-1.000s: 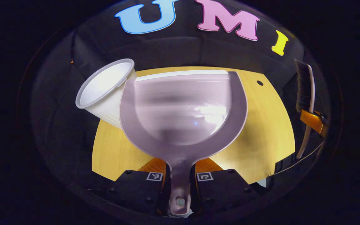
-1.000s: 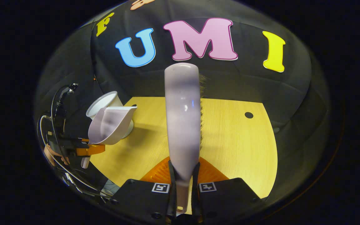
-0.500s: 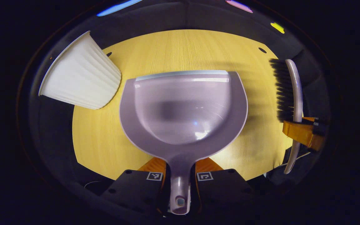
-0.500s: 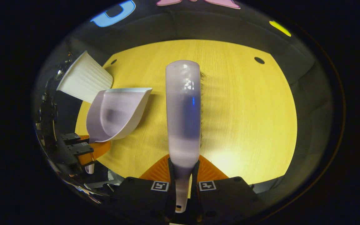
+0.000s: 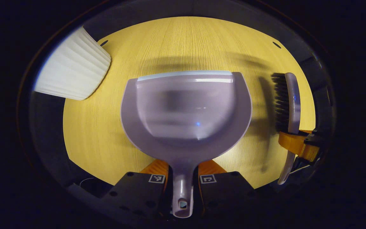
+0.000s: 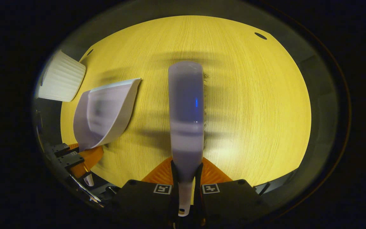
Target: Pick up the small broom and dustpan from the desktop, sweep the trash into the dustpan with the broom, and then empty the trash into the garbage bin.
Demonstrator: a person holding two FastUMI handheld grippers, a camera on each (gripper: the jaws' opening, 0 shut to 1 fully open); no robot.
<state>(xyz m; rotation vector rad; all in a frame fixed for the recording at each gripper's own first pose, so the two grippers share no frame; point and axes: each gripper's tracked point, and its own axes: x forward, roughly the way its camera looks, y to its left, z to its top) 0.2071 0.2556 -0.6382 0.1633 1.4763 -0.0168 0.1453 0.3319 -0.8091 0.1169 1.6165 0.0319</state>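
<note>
— Over the wood-grained worktop [image 5: 106, 133], what is held?
— One smooth plastic dustpan [image 5: 186, 111] is clamped by its handle in the left tongs [image 5: 183, 184]; one broom [image 6: 186, 114], dark-bristled, is clamped by its handle in the right tongs [image 6: 186, 194].
— Any writing?
— None can be read; square coded markers are seen on each tongs. One ribbed white bin [image 5: 71, 71] is seen at the far left.

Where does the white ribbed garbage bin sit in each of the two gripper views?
Left gripper view: the white ribbed garbage bin is at upper left, left of the pale purple plastic dustpan.
Right gripper view: it sits at the far left, above the dustpan.
Shared landmark: the yellow wooden desktop, whose left edge it stands at.
</note>
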